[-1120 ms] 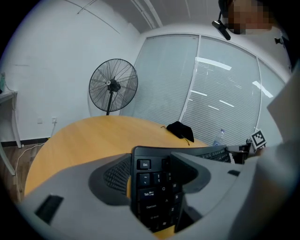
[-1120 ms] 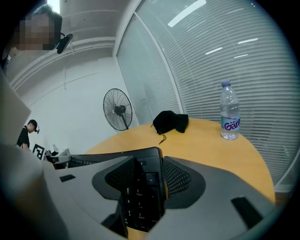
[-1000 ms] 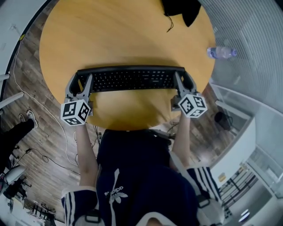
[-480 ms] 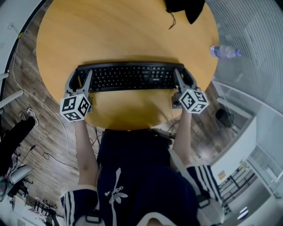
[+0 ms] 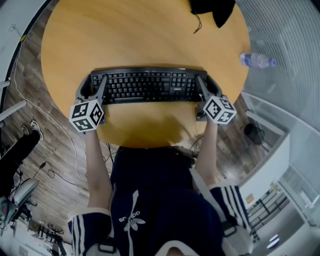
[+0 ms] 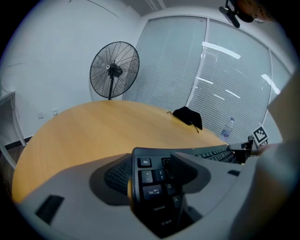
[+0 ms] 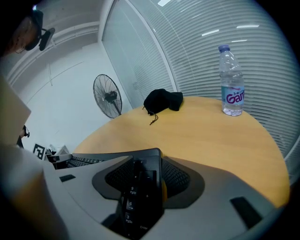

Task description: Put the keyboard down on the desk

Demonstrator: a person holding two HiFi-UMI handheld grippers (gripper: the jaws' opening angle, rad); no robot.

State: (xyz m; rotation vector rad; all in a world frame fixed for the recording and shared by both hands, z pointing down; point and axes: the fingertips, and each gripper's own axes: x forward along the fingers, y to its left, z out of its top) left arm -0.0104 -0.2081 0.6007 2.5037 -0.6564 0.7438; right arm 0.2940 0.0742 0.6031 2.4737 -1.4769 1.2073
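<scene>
A black keyboard lies crosswise over the near half of the round wooden table, level and keys up. My left gripper is shut on the keyboard's left end, by the Esc and Tab keys. My right gripper is shut on the keyboard's right end, over the number pad. Whether the keyboard rests on the table or hangs just above it cannot be told.
A black pouch with a cord lies at the table's far edge. A water bottle stands near the table's right rim. A standing fan is behind the table. Cables run over the wooden floor on the left.
Both grippers have carried the keyboard a little farther from the person and its key face has turned up toward the head camera.
</scene>
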